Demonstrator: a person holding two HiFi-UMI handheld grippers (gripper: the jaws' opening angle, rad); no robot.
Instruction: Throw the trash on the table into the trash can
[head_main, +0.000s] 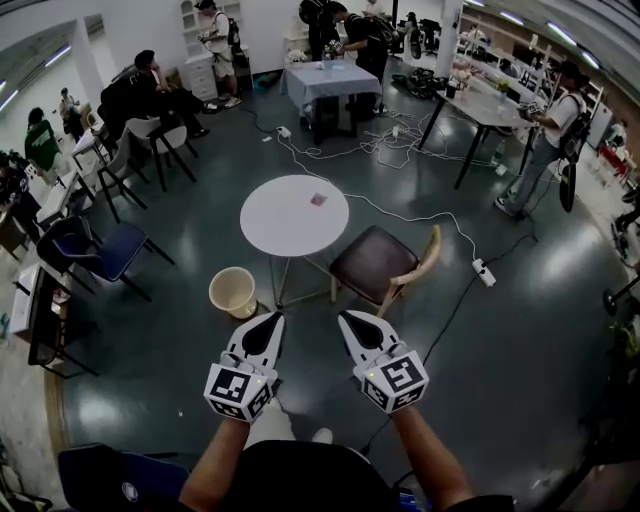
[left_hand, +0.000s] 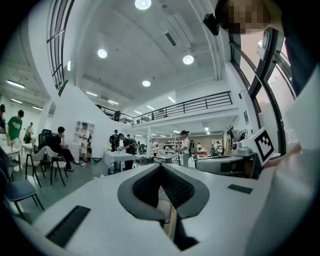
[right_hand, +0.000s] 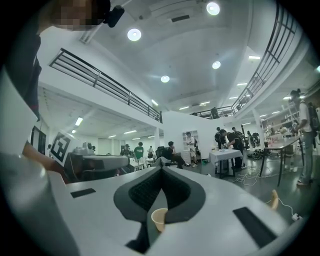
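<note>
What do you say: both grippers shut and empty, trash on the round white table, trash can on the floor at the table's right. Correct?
Not quite: the head view shows the trash can on the floor left of the round white table, not right of it. The trash does lie on the table, and the left gripper and right gripper are shut and empty.

round white table, small reddish scrap lying on top
</note>
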